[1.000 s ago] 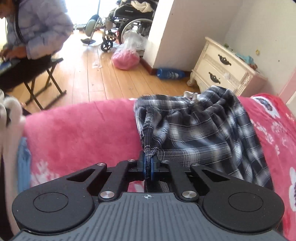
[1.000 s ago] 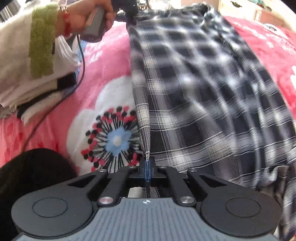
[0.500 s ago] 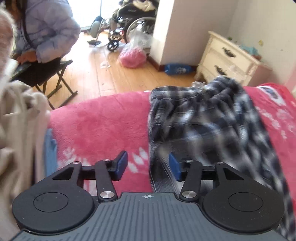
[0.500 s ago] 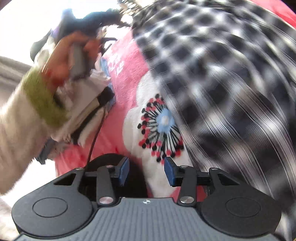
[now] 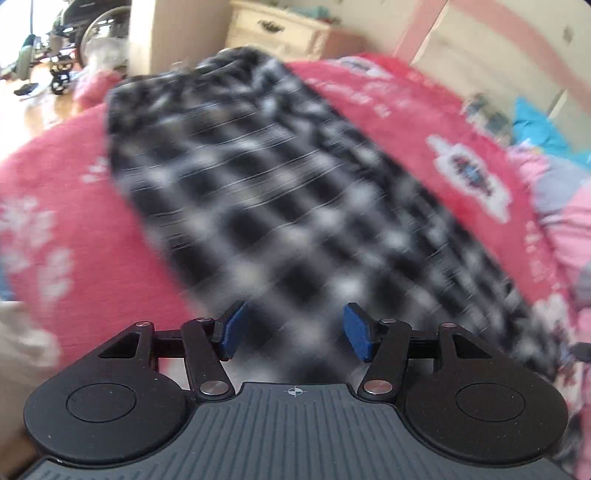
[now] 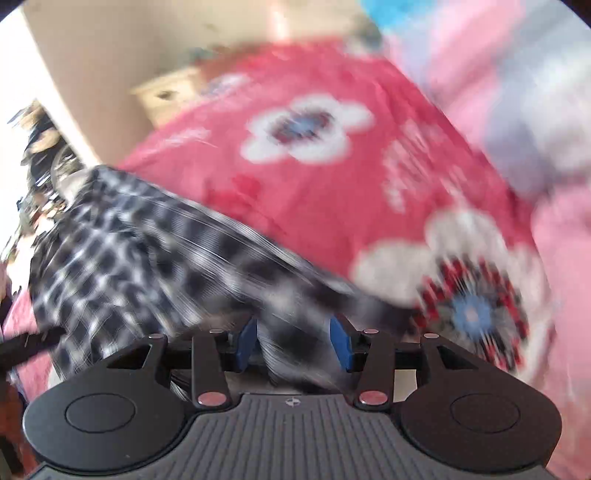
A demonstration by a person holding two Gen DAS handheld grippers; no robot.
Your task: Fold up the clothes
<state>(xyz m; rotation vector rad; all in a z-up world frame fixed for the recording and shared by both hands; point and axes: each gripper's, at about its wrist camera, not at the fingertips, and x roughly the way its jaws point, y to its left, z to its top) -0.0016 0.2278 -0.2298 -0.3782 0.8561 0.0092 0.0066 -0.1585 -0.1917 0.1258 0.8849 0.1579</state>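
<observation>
A black-and-white plaid garment (image 5: 280, 192) lies spread along a red flowered blanket (image 5: 66, 177) on a bed; both views are motion-blurred. My left gripper (image 5: 293, 332) hovers over the garment's near end, jaws apart, blue pads (image 5: 232, 330) touching nothing. My right gripper (image 6: 293, 341) is over the garment's (image 6: 140, 258) other end. Its jaws are opening, with plaid cloth showing between the pads (image 6: 246, 341), which do not press on it.
A cream nightstand (image 5: 280, 27) and a wheelchair (image 5: 70, 40) stand beyond the bed's far end. Pink and blue bedding (image 5: 554, 184) is piled along the right side. A white flower print (image 6: 306, 127) marks the blanket beside the garment.
Both grippers let go of the plaid garment's edge and opened. Both swung across the bed and rolled, so the views now look along the garment from new angles.
</observation>
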